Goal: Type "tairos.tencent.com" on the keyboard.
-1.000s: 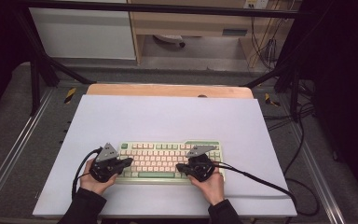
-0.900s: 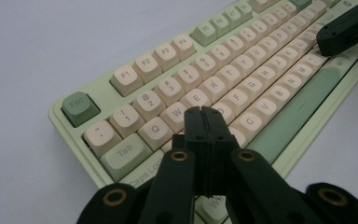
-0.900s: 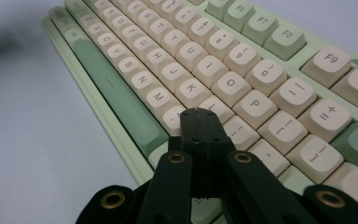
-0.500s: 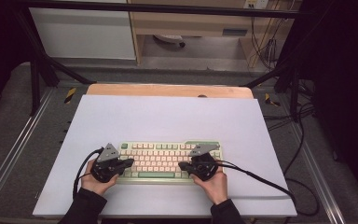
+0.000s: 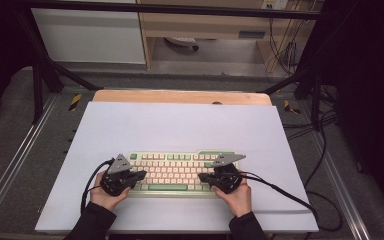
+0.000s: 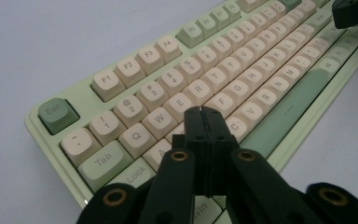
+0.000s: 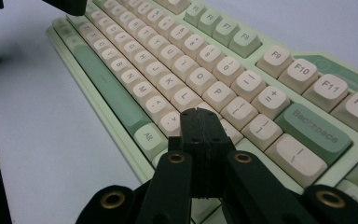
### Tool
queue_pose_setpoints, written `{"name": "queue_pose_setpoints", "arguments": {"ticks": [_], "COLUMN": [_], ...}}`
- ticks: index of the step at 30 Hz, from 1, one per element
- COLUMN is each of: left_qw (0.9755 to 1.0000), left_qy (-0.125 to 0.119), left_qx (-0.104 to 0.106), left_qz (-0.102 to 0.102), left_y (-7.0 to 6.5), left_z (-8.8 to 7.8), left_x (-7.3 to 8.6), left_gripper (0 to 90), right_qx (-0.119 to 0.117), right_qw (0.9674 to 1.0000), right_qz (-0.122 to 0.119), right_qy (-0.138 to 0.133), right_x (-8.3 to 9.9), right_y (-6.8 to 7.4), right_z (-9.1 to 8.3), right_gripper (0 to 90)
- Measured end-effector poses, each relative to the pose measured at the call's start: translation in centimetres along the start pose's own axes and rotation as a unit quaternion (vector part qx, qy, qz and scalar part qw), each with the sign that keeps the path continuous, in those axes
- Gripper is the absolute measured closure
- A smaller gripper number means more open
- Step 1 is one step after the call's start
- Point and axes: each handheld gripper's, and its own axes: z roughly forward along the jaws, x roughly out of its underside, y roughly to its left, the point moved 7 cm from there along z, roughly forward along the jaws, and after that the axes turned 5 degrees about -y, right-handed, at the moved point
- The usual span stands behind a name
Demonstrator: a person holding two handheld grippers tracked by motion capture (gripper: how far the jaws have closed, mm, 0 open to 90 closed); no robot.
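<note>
A pale green keyboard [image 5: 175, 172] with cream and green keys lies on the white mat near the front edge. My left gripper [image 5: 141, 174] hovers over its left end, jaws pressed together with nothing between them; in the left gripper view its tip [image 6: 204, 111] sits above the keyboard [image 6: 242, 70] around the S and D keys. My right gripper [image 5: 203, 177] is over the right end, also shut and empty; its tip [image 7: 197, 112] stands above the keyboard [image 7: 177, 56] near the keys right of L.
The white mat [image 5: 180, 127] covers a wooden table [image 5: 180, 96]. Black cables [image 5: 280, 190] trail from the right gripper across the mat to the right. Metal frame rails [image 5: 10, 165] run along both sides, and a cabinet [image 5: 87, 35] stands behind the table.
The right hand has shifted slightly toward the front edge over the keyboard's right end. The left hand has stayed put.
</note>
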Motion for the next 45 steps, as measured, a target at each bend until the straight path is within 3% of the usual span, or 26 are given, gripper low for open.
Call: {"name": "queue_pose_setpoints", "arguments": {"ticks": [14,32,45], "left_qw": [0.9999,0.9999,0.9998], "left_qy": [0.003,0.006,0.014], "left_qx": [0.002,0.003,-0.008], "left_qz": [0.011,0.009,0.012], "left_y": [-1.1,-1.4,-1.6], "left_z": [1.0,2.9,4.8], "left_x": [-1.1,-2.5,-2.9], "left_gripper": [89.8,89.9,89.9], "right_qx": [-0.002,-0.003,-0.003], "right_qw": [1.0000,1.0000,1.0000], "right_qz": [0.005,0.002,0.004], "right_qy": [0.001,-0.001,-0.002], "right_x": [0.6,0.6,0.6], "right_y": [-0.3,-0.1,-0.1], "right_z": [-0.7,-1.0,-1.1], "right_gripper": [90.0,90.0,90.0]}}
